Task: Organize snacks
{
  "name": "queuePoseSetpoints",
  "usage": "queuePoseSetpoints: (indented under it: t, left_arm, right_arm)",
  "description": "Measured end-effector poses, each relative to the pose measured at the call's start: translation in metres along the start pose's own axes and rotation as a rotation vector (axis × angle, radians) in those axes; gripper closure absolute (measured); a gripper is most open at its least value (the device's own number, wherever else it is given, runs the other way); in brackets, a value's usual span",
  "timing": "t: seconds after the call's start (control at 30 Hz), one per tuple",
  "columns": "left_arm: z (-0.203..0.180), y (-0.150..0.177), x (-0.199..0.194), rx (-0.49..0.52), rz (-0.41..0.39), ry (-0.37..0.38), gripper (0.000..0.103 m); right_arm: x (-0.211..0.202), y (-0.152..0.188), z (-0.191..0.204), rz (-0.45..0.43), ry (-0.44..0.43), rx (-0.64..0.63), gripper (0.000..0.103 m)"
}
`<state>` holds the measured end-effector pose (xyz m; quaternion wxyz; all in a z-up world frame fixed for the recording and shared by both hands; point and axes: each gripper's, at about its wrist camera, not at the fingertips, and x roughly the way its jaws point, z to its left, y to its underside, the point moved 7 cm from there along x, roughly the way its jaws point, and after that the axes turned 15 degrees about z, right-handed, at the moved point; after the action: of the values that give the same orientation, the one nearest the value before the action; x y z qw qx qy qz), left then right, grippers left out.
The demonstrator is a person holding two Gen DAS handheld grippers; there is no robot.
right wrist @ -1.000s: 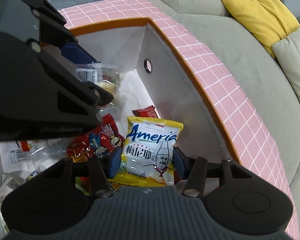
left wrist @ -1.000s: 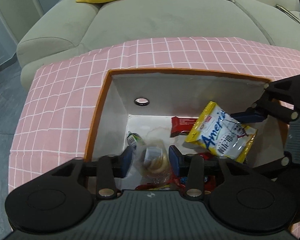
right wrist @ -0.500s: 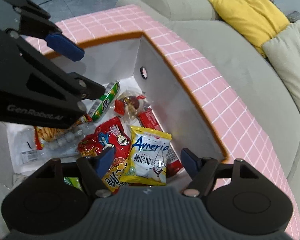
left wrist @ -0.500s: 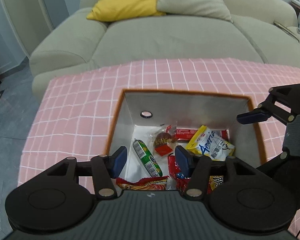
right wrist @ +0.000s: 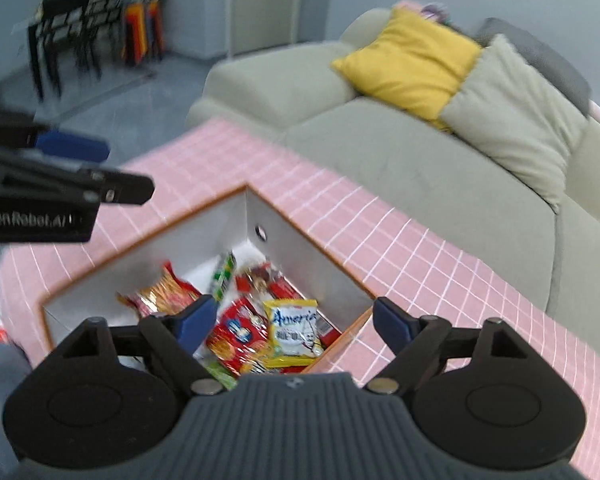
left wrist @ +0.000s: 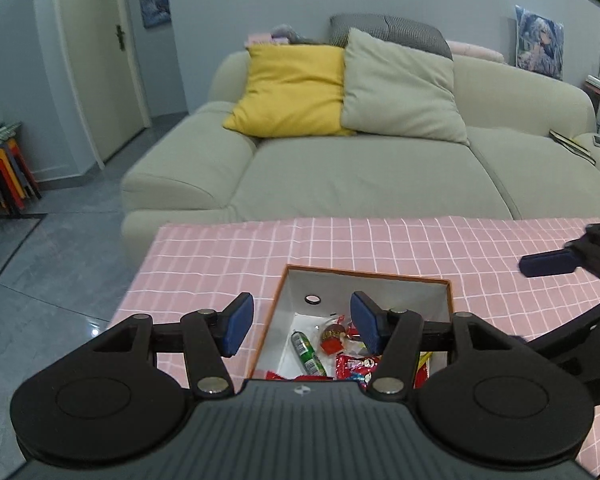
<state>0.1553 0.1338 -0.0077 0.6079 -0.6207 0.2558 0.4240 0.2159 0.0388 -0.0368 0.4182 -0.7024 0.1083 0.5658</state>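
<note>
Both the left gripper (left wrist: 302, 326) and right gripper (right wrist: 292, 322) are hovering spread and empty above the box (right wrist: 312, 258), where the snacks, seemingly including a yellow packet (right wrist: 294, 330), are lying.

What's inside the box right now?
The box holds loose snacks: a yellow bag, a green stick, red packets. Its near end is hidden by both grippers.
</note>
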Motion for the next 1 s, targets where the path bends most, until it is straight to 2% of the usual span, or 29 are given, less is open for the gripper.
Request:
queuePoseSetpoints:
  t: [0.23, 0.47, 0.63, 0.8, 1.0]
  left_arm:
    - [-0.005, 0.023, -0.048, -0.042, -0.071, -0.012, 0.033]
    - [-0.011, 0.057, -0.065, -0.081, -0.064, -0.024, 0.031]
    - [-0.013, 0.081, -0.067, -0.103, -0.073, -0.024, 0.031]
    - [-0.021, 0.105, -0.062, -0.122, -0.059, 0.0, 0.031]
    - [-0.034, 0.126, -0.047, -0.121, -0.04, 0.0, 0.031]
  right_arm:
    - [-0.062, 0.027, 0.007, -0.104, -0.06, 0.133, 0.014]
    - [-0.091, 0.069, 0.019, -0.158, -0.022, 0.193, 0.011]
    - [-0.095, 0.099, 0.03, -0.17, 0.007, 0.225, 0.008]
    - [-0.085, 0.128, 0.039, -0.142, 0.014, 0.26, 0.008]
    - [-0.074, 0.153, 0.041, -0.124, 0.069, 0.272, 0.008]
